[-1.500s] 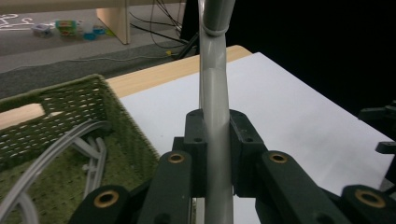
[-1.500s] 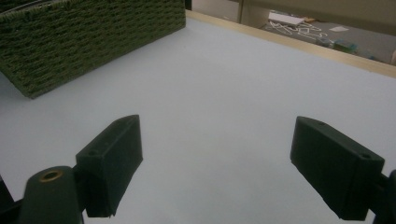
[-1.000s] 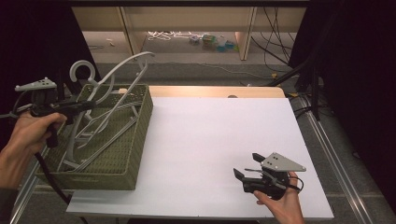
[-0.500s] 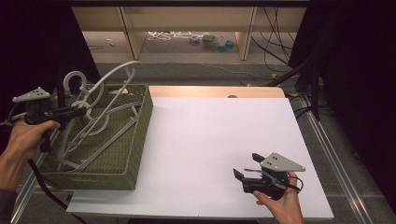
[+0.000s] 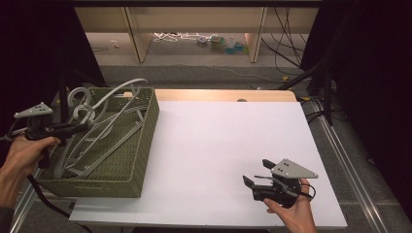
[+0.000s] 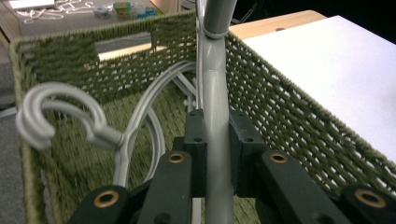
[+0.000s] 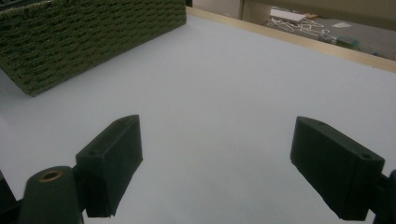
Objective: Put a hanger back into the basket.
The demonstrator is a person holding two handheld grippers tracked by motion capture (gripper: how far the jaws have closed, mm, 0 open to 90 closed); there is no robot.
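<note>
Clearly, my left gripper (image 6: 212,154) clamped a grey plastic hanger (image 6: 215,98) inside the green woven basket (image 5: 141,145); tangled neighbours could snag. Right gripper (image 7: 224,168) fingers stood apart beside that basket.

A rough, olive-green woven basket (image 5: 126,162) holds smooth grey plastic hangers (image 6: 215,100) with a soft satin sheen. It sits on a matt white table sheet (image 5: 223,141) edged at the far side by a pale wooden board (image 5: 218,94). The matt black plastic left gripper (image 6: 215,154) has brass-coloured rivets.
</note>
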